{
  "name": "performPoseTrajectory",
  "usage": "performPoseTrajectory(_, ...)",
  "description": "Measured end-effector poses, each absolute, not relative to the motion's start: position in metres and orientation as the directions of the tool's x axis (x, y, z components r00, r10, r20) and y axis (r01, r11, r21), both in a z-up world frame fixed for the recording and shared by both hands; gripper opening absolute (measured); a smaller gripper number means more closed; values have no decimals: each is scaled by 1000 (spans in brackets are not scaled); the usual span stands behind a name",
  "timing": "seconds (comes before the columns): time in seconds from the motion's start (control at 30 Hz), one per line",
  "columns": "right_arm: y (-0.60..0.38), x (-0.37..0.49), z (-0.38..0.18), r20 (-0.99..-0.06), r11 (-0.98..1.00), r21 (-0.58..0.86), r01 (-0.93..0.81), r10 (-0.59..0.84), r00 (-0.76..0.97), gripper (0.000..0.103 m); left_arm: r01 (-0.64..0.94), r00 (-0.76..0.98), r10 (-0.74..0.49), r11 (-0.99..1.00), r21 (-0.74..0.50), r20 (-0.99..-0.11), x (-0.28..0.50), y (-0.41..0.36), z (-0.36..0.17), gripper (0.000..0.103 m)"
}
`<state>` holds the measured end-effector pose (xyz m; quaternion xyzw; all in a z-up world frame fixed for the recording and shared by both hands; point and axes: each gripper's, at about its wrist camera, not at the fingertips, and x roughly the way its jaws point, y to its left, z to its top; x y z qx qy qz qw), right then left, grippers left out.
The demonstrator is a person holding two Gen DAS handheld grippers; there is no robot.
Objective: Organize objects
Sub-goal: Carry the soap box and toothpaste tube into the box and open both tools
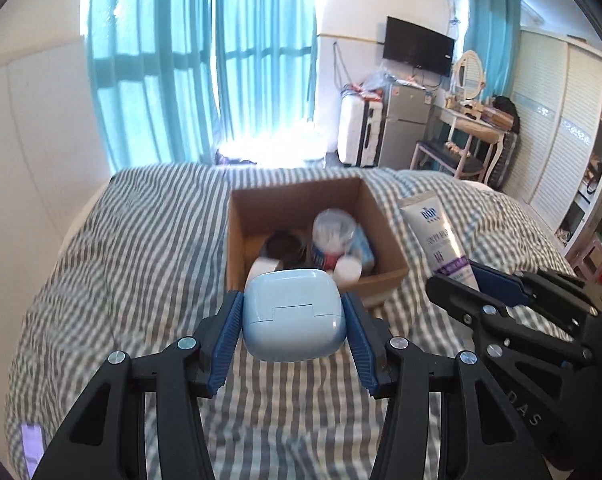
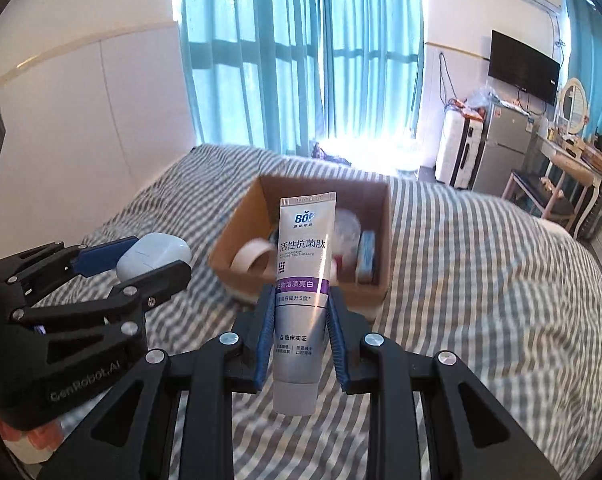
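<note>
An open cardboard box point(image 1: 241, 216) point(image 2: 381, 208) stands on the striped bed and holds a tape roll point(image 2: 251, 260), a clear cotton-swab jar point(image 1: 333, 232) and a few small items. My left gripper point(image 1: 293, 300) is shut on a pale blue earbuds case point(image 1: 293, 316), held above the bed just before the box's near wall; it also shows in the right wrist view point(image 2: 153, 258). My right gripper point(image 2: 299, 296) is shut on a white and purple toothpaste tube point(image 2: 305, 280), held upright before the box, cap down; the tube also shows in the left wrist view point(image 1: 437, 236).
The grey-and-white striped bedspread point(image 1: 141, 260) fills the foreground. Teal curtains point(image 1: 205, 60) hang behind the bed. A suitcase point(image 1: 357, 128), small fridge point(image 1: 405, 124), dressing table point(image 1: 469, 120) and wardrobe point(image 1: 557, 120) stand at the right. A white wall panel point(image 2: 81, 120) lies left.
</note>
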<state>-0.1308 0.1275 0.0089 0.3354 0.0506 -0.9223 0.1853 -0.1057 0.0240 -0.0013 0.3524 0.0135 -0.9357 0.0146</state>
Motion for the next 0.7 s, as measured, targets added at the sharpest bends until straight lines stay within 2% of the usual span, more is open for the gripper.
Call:
performPoseTrajectory(0.3, 133, -219, 7, -641, -933, 72, 352, -313, -700, 25, 7, -747, 5, -1000, -16, -664, -190, 25, -6, 52)
performPoseTrajectory(0.7, 132, -312, -55, -701, -954, 57, 295, -249, -668, 25, 16, -703, -4, -1000, -11, -711, -280, 9, -72, 52)
